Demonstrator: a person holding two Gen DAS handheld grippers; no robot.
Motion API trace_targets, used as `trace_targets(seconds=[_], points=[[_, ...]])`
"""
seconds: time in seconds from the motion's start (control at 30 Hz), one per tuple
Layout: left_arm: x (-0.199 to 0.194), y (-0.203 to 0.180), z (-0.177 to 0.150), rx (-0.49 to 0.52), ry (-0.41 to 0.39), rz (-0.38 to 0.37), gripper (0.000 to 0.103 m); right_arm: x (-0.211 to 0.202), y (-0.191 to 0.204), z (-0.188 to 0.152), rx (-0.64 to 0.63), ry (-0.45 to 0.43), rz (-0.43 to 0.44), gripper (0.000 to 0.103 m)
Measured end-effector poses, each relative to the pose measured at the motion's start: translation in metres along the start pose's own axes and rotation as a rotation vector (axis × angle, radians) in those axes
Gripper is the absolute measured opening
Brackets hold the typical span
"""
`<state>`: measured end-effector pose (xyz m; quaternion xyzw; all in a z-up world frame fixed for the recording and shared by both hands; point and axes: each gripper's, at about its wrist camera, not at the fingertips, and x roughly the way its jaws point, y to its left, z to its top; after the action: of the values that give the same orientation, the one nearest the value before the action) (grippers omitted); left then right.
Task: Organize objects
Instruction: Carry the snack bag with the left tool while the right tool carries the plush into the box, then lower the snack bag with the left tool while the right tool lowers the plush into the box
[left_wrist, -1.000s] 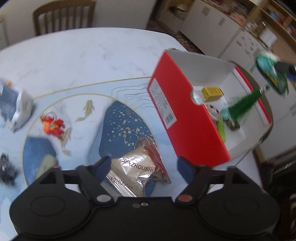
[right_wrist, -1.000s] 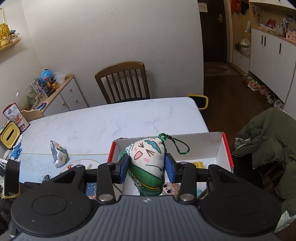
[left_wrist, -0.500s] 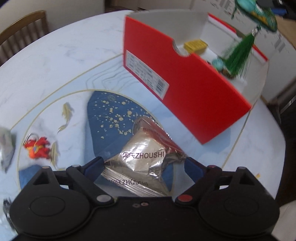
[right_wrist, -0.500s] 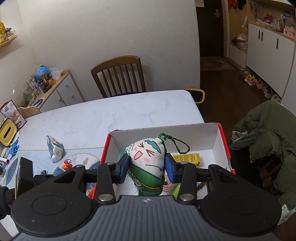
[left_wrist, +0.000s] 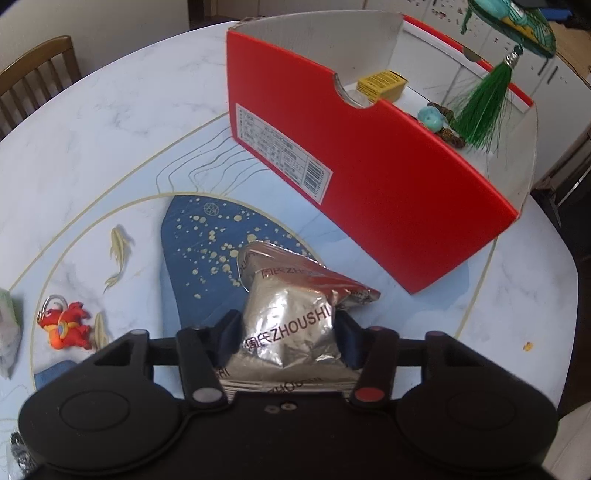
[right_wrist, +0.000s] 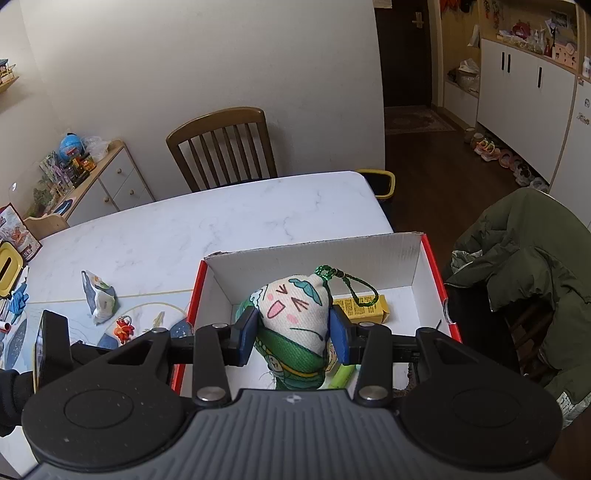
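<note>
My left gripper (left_wrist: 288, 341) is shut on a silver foil snack packet (left_wrist: 291, 314) just above the patterned table mat, a short way in front of the red box (left_wrist: 369, 173). The box is open at the top and holds a yellow carton (left_wrist: 380, 83) and small trinkets. My right gripper (right_wrist: 291, 332) is shut on a cream and green plush dumpling charm (right_wrist: 295, 317) held over the red box (right_wrist: 436, 280). In the left wrist view the charm's green tassel (left_wrist: 480, 110) hangs down into the box.
A red crab keyring (left_wrist: 64, 325) and a crumpled packet (right_wrist: 98, 295) lie on the table at the left. A wooden chair (right_wrist: 221, 147) stands behind the table. A green jacket (right_wrist: 524, 266) hangs over a chair at the right.
My left gripper closed on the foil packet and swung closer to the red box. My right gripper moved forward over the box, still holding the charm.
</note>
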<state>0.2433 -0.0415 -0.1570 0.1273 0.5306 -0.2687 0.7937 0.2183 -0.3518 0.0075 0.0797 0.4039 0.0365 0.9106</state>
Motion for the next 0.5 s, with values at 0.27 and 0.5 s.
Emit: trace_targets(seconds=[0.27, 0.5], points=[[-0.032, -0.004, 0.011, -0.15, -0.068, -0.008, 0.049, 0.004, -0.002, 0.005, -0.019, -0.004, 0.026, 0.04], [-0.092, -0.025, 0.046, -0.229, -0.205, -0.035, 0.049, 0.005, -0.011, 0.012, -0.039, -0.018, 0.047, 0.04]])
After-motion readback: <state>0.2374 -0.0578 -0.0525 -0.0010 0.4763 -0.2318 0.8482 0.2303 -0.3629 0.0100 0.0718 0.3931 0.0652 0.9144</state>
